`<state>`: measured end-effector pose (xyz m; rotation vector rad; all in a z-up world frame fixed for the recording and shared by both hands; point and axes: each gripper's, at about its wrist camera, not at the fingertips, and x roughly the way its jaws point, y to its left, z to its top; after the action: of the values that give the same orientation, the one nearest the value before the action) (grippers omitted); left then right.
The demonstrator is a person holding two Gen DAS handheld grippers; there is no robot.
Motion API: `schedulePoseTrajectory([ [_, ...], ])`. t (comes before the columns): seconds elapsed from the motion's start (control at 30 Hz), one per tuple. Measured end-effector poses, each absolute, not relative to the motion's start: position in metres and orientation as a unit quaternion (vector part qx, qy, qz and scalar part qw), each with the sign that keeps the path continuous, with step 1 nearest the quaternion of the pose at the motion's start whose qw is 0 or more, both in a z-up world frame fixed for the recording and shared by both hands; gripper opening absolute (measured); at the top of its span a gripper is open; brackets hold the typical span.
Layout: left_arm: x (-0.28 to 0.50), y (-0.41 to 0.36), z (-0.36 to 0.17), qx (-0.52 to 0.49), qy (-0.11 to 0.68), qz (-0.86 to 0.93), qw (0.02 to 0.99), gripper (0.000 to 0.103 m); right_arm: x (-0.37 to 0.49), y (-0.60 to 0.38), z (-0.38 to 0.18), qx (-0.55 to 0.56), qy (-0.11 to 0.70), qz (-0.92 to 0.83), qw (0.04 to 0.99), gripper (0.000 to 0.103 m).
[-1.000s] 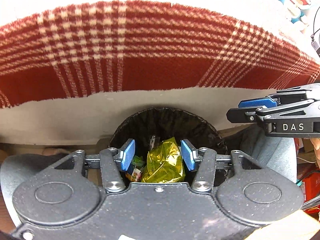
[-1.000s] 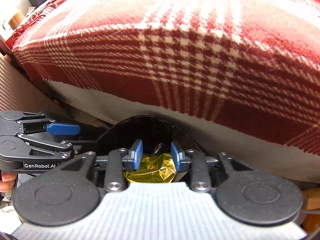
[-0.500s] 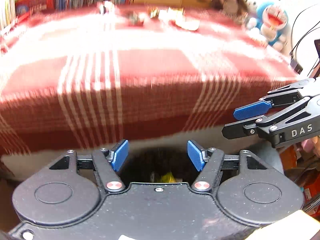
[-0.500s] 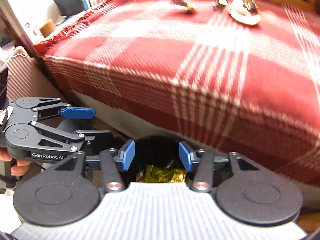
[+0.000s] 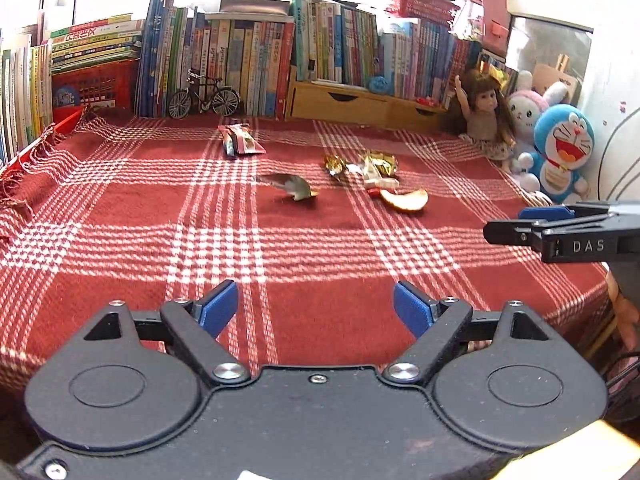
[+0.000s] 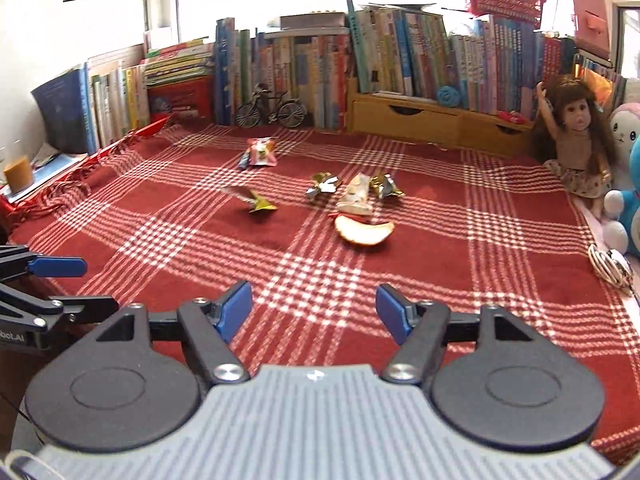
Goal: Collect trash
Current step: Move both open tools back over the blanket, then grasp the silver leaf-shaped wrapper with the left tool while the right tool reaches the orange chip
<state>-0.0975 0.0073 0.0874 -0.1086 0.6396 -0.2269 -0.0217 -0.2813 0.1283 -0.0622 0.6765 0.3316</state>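
Several pieces of trash lie far ahead on the red plaid cloth (image 5: 120,240): a pink snack wrapper (image 5: 241,145), a grey-and-yellow wrapper (image 5: 290,189), gold foil wrappers (image 5: 378,164) and a curved fruit peel (image 5: 404,200). The right wrist view shows the same peel (image 6: 363,233), a white wrapper (image 6: 356,199) and the pink snack wrapper (image 6: 260,152). My left gripper (image 5: 316,304) hangs over the cloth's near edge, its jaws opening with nothing between them. My right gripper (image 6: 314,308) hangs beside it, jaws also opening and empty. Each shows in the other's view: right gripper (image 5: 532,224), left gripper (image 6: 60,280).
Rows of books (image 5: 248,60) line the back, with a model bicycle (image 5: 204,96) and a wooden drawer box (image 5: 360,100) in front. A doll (image 6: 576,140) and plush toys (image 5: 560,148) stand at the right. A coiled white cable (image 6: 610,266) lies at the right edge.
Both grippers rose from over the black bin and tilted up, so the bin left view and the cloth top with its trash appeared. Both pairs of jaws widened.
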Motion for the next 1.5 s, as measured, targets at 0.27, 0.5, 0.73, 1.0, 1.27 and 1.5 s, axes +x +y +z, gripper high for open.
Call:
schedulePoseTrajectory([
  [0.27, -0.014, -0.008, 0.085, -0.038, 0.287, -0.090, 0.953, 0.087, 0.034, -0.280, 0.106, -0.026, 0.338, 0.115, 0.934, 0.089],
  [0.5, 0.052, -0.033, 0.067, -0.013, 0.310, -0.088, 0.947, 0.089, 0.076, -0.265, 0.082, -0.042, 0.353, 0.112, 0.928, 0.091],
  [0.73, 0.096, -0.025, 0.045, -0.082, 0.336, -0.054, 0.937, 0.089, 0.108, -0.262, 0.064, -0.048, 0.366, 0.114, 0.923, 0.091],
  [1.0, 0.128, -0.020, 0.028, -0.151, 0.347, -0.041, 0.925, 0.082, 0.126, -0.249, 0.050, -0.054, 0.376, 0.121, 0.917, 0.091],
  [1.27, 0.136, -0.029, 0.021, -0.151, 0.361, -0.033, 0.920, 0.017, 0.135, -0.248, 0.044, -0.045, 0.382, 0.118, 0.916, 0.067],
  [1.5, 0.121, -0.021, 0.027, -0.149, 0.355, -0.035, 0.922, 0.009, 0.124, -0.256, 0.054, -0.025, 0.365, 0.128, 0.922, 0.055],
])
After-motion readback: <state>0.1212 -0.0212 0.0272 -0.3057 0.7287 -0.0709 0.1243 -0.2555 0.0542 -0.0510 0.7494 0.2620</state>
